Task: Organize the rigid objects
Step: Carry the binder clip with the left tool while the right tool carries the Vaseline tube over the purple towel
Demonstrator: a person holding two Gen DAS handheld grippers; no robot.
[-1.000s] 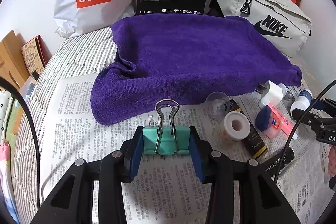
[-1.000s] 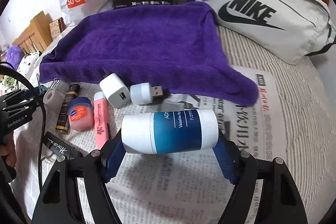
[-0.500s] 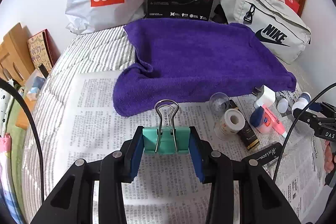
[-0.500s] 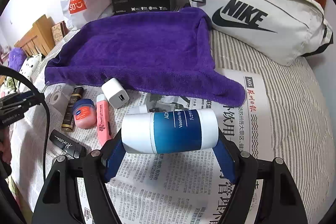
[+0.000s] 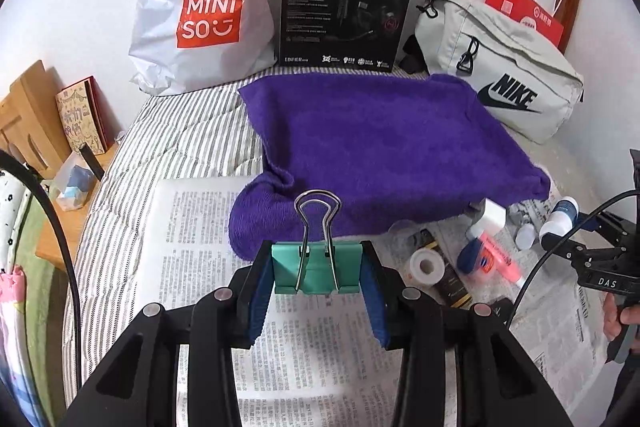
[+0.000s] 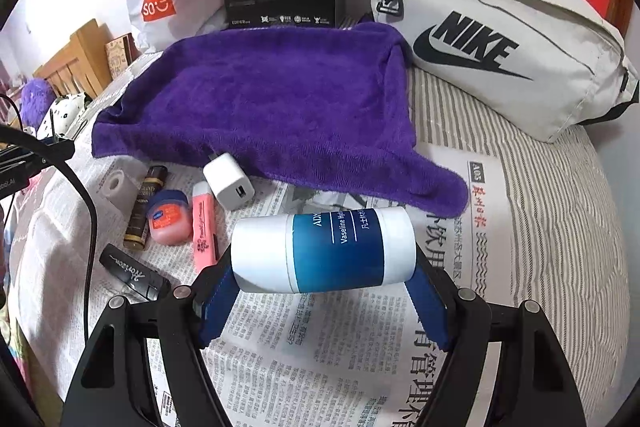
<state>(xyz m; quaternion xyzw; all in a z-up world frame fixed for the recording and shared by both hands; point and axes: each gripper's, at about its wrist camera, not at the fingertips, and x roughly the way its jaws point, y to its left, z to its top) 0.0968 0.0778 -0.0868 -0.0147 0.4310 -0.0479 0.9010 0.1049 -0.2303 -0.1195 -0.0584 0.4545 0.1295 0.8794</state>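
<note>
The fingers of the left gripper (image 5: 318, 273) pinch a teal binder clip (image 5: 316, 269) by its stiff, light sides above the newspaper (image 5: 200, 251); the right gripper (image 6: 326, 277) clamps a smooth, slippery Vaseline bottle (image 6: 324, 253) end to end, near the purple towel (image 6: 272, 107)

Bright even daylight, soft shadows under the purple towel (image 5: 384, 155), sharp centre, fisheye bending, dark corners around it.

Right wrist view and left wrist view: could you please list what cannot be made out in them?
- Right wrist: whatever lies under the purple towel.
- Right wrist: the lotion bottle hides the newspaper behind it.
- Left wrist: small bottles near the right edge, too small to read.
</note>
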